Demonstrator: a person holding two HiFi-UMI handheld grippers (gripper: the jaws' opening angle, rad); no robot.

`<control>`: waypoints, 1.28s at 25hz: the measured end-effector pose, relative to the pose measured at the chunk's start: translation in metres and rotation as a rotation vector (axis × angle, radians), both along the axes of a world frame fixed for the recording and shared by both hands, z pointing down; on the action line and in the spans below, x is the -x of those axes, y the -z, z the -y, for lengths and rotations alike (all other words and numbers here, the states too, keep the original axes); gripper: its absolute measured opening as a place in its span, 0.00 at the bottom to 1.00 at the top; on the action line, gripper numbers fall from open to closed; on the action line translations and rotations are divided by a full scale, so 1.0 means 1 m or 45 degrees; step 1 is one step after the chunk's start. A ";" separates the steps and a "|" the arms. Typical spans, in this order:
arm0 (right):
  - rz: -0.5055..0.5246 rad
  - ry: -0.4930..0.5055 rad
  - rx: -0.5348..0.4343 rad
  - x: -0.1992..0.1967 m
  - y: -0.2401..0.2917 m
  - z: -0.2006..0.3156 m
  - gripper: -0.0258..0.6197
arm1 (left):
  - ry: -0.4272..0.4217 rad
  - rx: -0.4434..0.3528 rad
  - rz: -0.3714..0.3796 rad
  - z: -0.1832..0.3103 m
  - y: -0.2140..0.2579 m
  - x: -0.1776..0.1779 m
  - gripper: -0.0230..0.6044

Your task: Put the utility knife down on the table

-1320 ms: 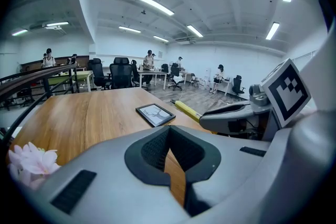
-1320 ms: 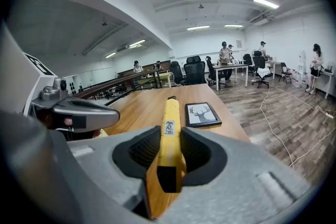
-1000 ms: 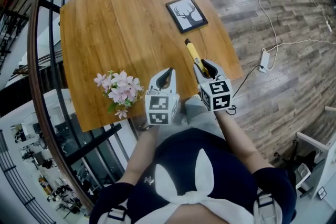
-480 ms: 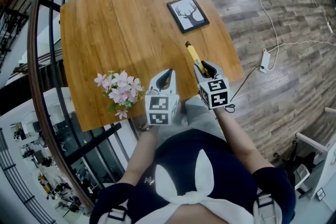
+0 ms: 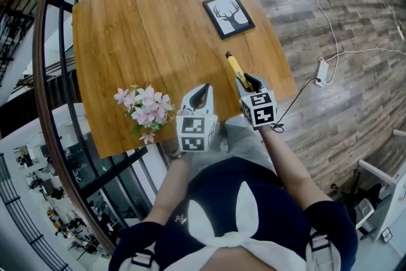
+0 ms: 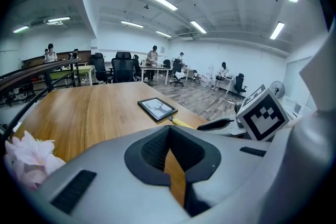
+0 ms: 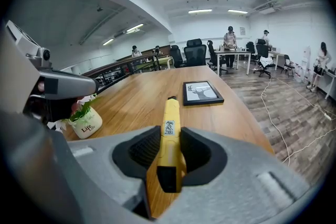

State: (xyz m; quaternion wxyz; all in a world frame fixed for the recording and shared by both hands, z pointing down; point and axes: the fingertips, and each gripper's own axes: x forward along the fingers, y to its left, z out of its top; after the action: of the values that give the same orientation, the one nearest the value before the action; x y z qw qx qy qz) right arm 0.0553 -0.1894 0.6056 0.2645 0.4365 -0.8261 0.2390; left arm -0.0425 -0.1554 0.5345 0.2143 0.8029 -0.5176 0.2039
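A yellow utility knife [image 5: 233, 66] [image 7: 169, 134] sticks out forward from my right gripper [image 5: 248, 82] [image 7: 170, 150], which is shut on its rear end. The knife points over the wooden table [image 5: 139, 22] near its right front corner, toward a framed deer picture [image 5: 229, 15] [image 7: 201, 93]. Whether the knife touches the wood I cannot tell. My left gripper [image 5: 202, 93] [image 6: 169, 136] hangs just left of the right one over the table's front edge, shut with nothing in it.
A small pot of pink flowers [image 5: 144, 109] [image 7: 85, 119] stands on the table at the front left. A black railing [image 5: 47, 73] curves along the left. A white cable and power strip [image 5: 320, 72] lie on the plank floor to the right.
My right gripper has sunk a little toward the table with the knife still in it. The left gripper has stayed put.
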 end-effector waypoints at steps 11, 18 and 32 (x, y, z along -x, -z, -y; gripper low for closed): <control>-0.012 0.030 0.070 0.001 -0.031 -0.002 0.22 | -0.009 0.038 0.026 -0.007 -0.011 -0.002 0.06; -0.037 0.053 0.123 0.002 -0.053 -0.009 0.23 | -0.004 0.061 0.041 -0.014 -0.019 0.001 0.06; -0.110 0.082 0.151 0.001 -0.081 -0.014 0.23 | -0.018 0.072 0.043 -0.018 -0.028 0.000 0.06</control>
State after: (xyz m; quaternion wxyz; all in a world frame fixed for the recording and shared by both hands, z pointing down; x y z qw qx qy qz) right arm 0.0547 -0.1755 0.6864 0.3329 0.4032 -0.8119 0.2597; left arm -0.0428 -0.1372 0.5623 0.2268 0.7965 -0.5095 0.2336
